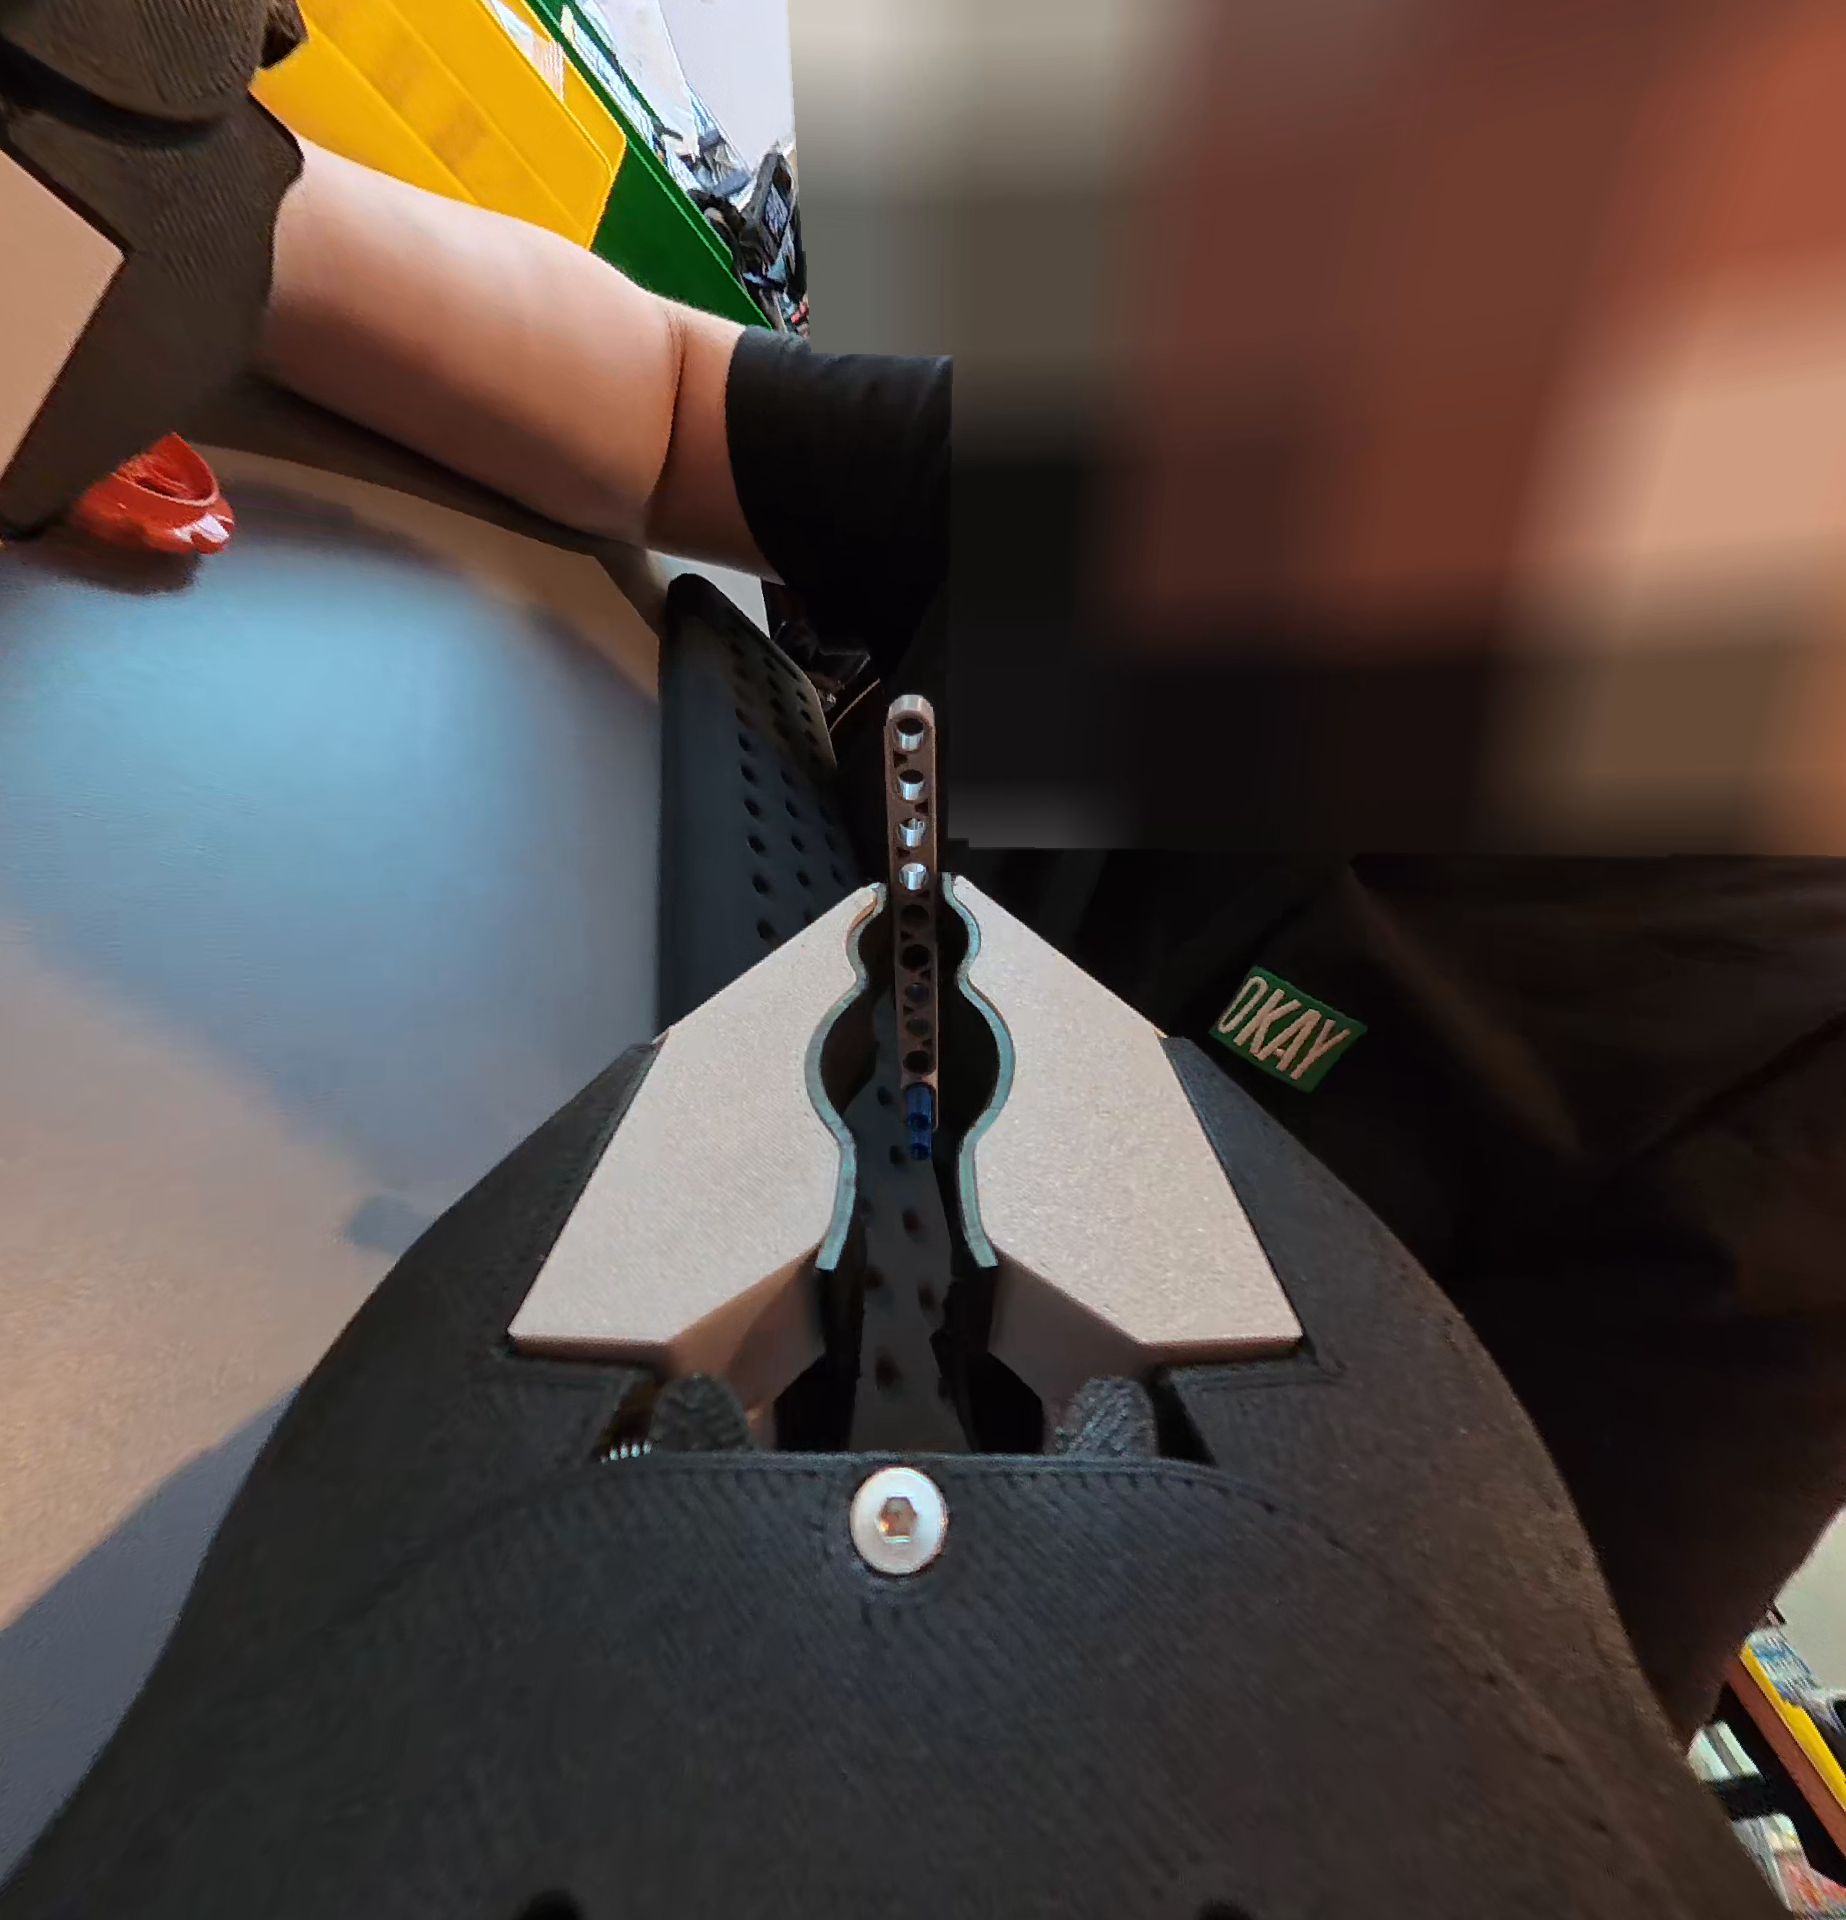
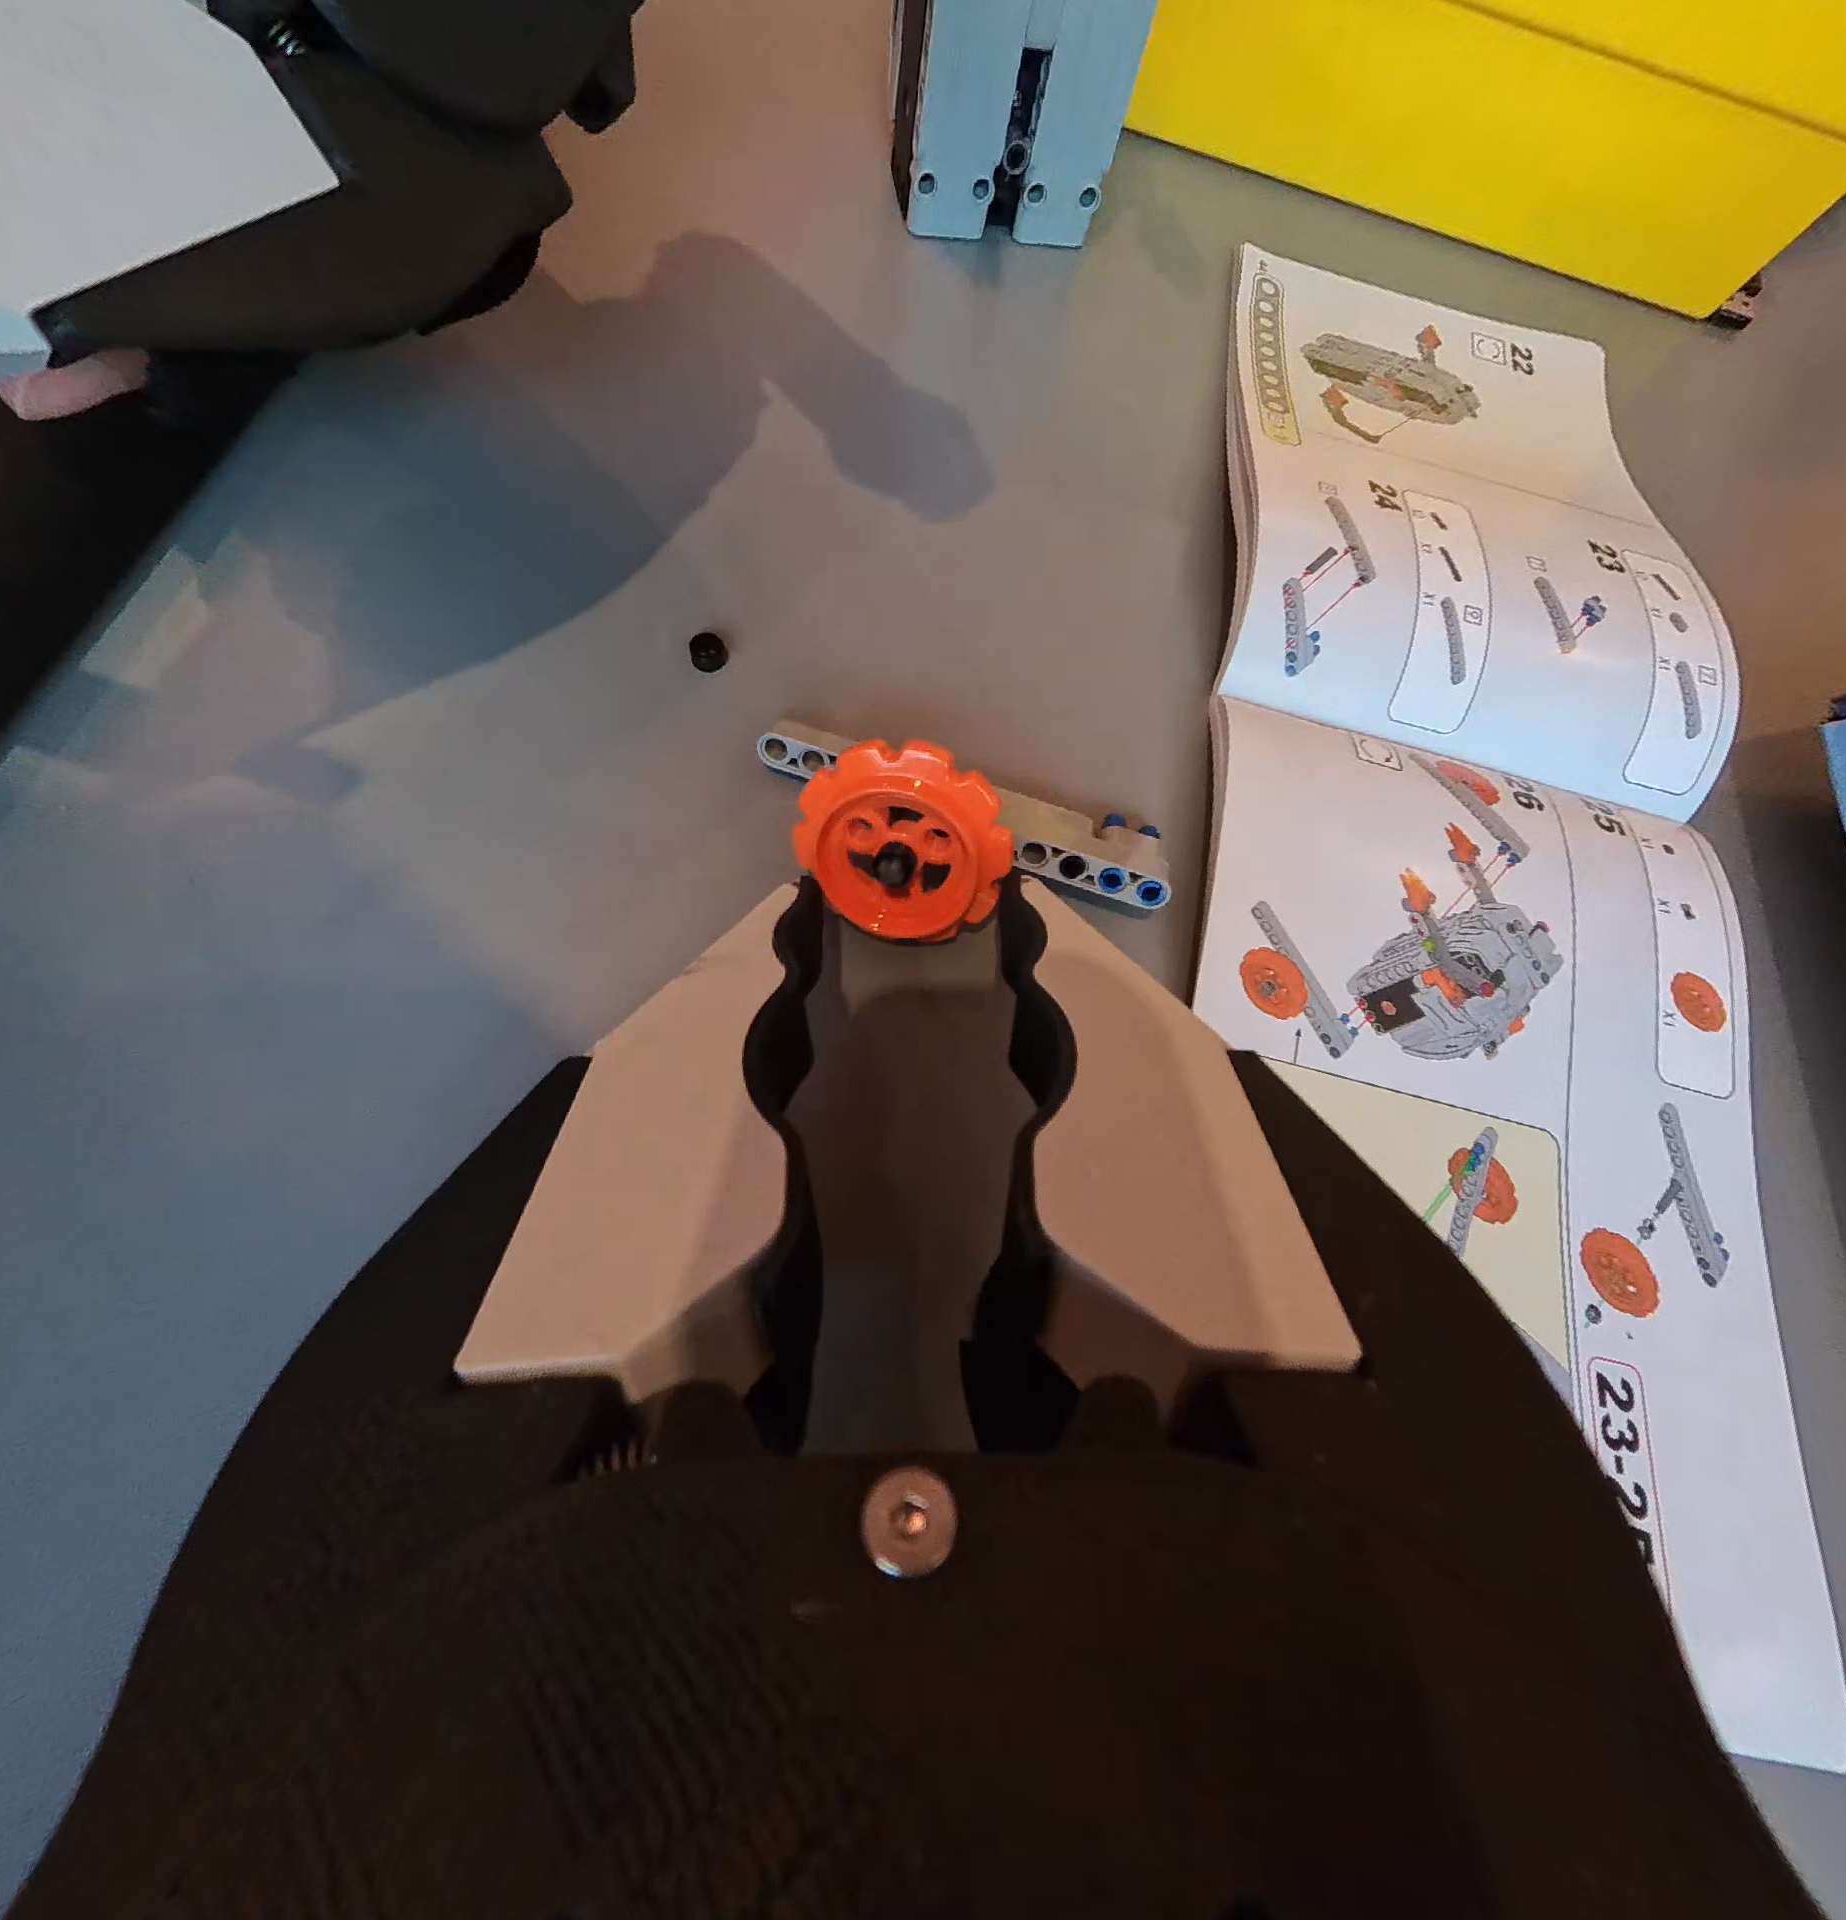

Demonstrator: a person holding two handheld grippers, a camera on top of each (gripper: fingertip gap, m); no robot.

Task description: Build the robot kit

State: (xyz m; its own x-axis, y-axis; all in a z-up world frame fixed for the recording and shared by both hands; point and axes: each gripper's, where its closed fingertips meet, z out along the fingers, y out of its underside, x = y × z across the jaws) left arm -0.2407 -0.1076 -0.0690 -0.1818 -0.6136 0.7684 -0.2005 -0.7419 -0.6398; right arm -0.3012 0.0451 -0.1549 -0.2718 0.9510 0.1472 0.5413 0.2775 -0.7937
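My left gripper (image 1: 914,904) is shut on a thin grey holed beam (image 1: 912,831). The beam sticks out past the fingertips, and a blue pin (image 1: 917,1120) sits at its near end between the fingers. My right gripper (image 2: 903,904) is shut on an orange toothed wheel (image 2: 898,842) with a black pin in its hub. It holds the wheel just over a second grey holed beam (image 2: 1085,852) with blue pins that lies on the grey table (image 2: 379,1039). I cannot tell whether wheel and beam touch. The right gripper and wheel (image 1: 155,499) also show at the far left of the left wrist view.
A small black pin (image 2: 707,651) lies loose on the table. An open instruction booklet (image 2: 1470,831) lies to the right. A yellow box (image 2: 1521,125) and a light blue part (image 2: 1002,156) stand at the back. A person's forearm (image 1: 462,343) reaches across, beside a perforated black chair (image 1: 753,821). My hands' fingertips stand some 20 centimetres from each other.
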